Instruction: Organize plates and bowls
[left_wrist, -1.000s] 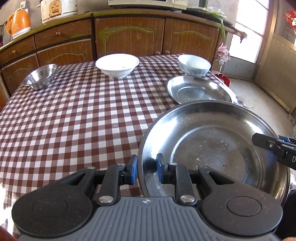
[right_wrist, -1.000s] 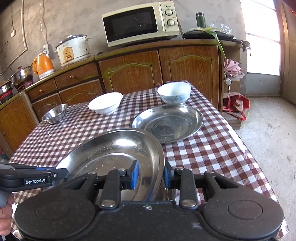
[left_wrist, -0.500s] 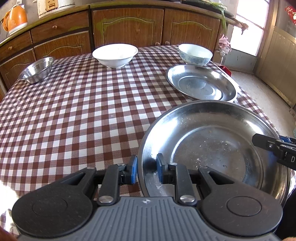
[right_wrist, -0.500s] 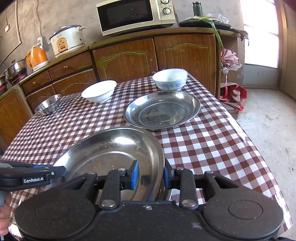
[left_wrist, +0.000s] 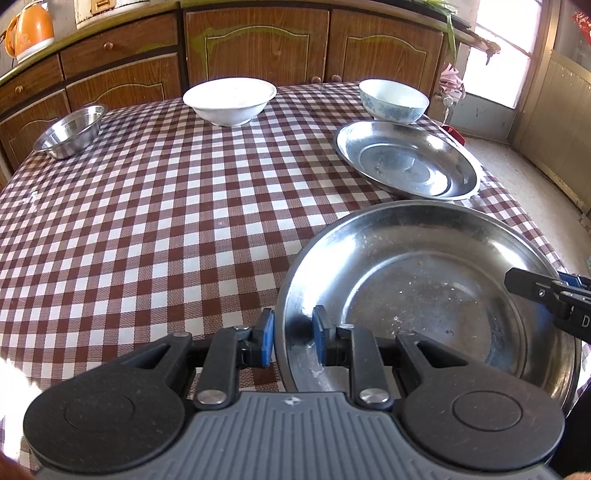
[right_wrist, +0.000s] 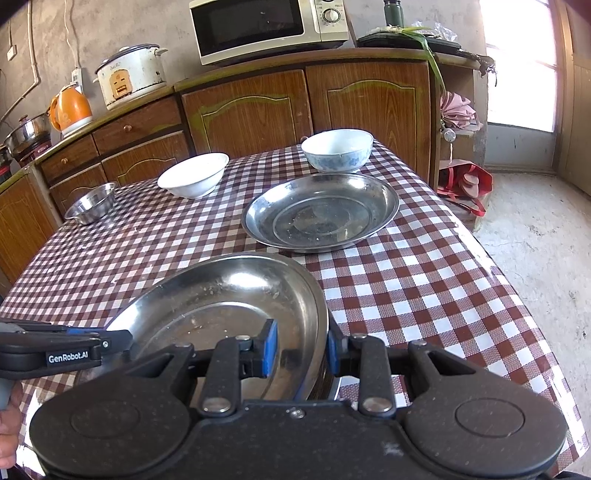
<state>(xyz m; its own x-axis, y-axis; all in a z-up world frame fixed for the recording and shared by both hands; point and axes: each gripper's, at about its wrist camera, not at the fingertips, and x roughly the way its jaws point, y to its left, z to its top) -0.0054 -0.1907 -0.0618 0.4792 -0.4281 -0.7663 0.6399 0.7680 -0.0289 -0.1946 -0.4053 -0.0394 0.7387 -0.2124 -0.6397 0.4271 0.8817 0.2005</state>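
Steel plate in hand: a large steel plate (left_wrist: 424, 295) is held by its rim at the near right of the checked tabletop (left_wrist: 166, 221), pinched on two sides.
Left tongs: the left tongs (left_wrist: 293, 332) are nearly pressed together, blue pads on either side of the plate's near-left rim, one inside and one outside.
Right tongs: the right tongs (right_wrist: 299, 347) stand a little wider, clamping the plate's right rim; in the right wrist view the plate tilts up at that edge.
Second plate: another steel plate (right_wrist: 321, 212) lies flat farther along the right side, apart from the held one.
Bowls: a patterned bowl (right_wrist: 336, 149) sits far right just behind that plate, a white bowl (right_wrist: 194, 179) at the far middle, a small steel bowl (right_wrist: 90, 203) far left.
Likely step: stacking the held plate on the second one.
Risk: thin, slick steel could slip between the pads if the two hands pull unevenly; a tilted plate may also clip the second plate's near rim and shove it toward the right table edge.
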